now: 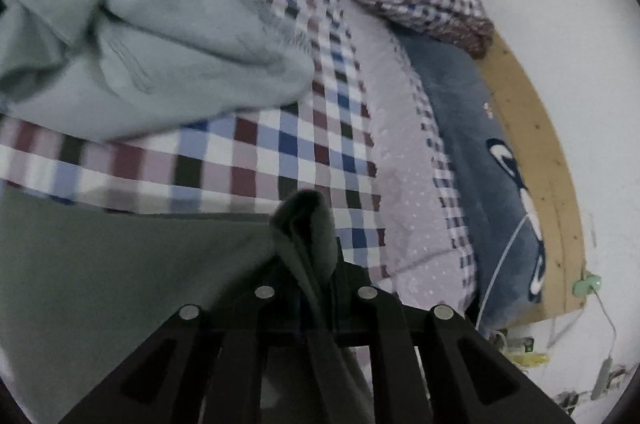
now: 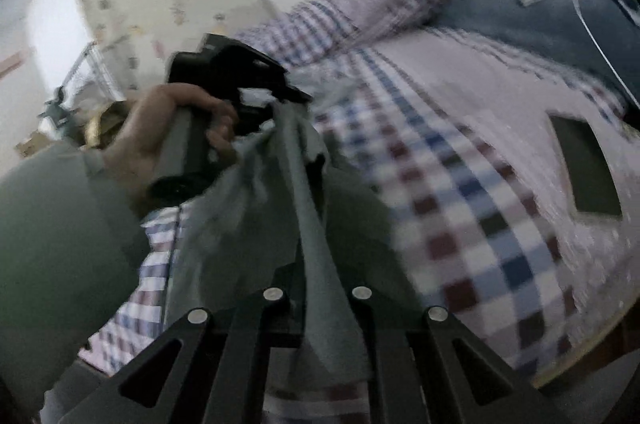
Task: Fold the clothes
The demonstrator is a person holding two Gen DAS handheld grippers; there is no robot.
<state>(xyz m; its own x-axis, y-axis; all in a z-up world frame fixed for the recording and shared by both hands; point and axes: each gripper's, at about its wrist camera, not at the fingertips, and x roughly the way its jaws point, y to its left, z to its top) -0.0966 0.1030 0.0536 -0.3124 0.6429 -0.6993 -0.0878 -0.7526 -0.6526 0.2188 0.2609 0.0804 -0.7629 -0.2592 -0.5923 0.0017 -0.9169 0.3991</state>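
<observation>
While my left gripper looks out along its fingers, the jaws are pinched together on a bunched fold of the grey-green garment, which bulges up out of them and spreads away to the left as a flat sheet along the bottom of that view. Beyond it is the bed, covered by a checked bedspread in maroon, blue and white. A pale mint garment lies crumpled on the bedspread, upper left. To the right there's a blue blanket with a cartoon print, then the wooden bed frame against the white wall.

Over on the right wrist view things are blurry. My right gripper is clamped on a ridge of the same garment, which stretches taut from those jaws up to the left gripper ahead. My left hand is wrapped round that gripper's handle, grey-green sleeve lower left. A dark rectangular thing lies flat on the bedspread at right; can't tell what it is.
</observation>
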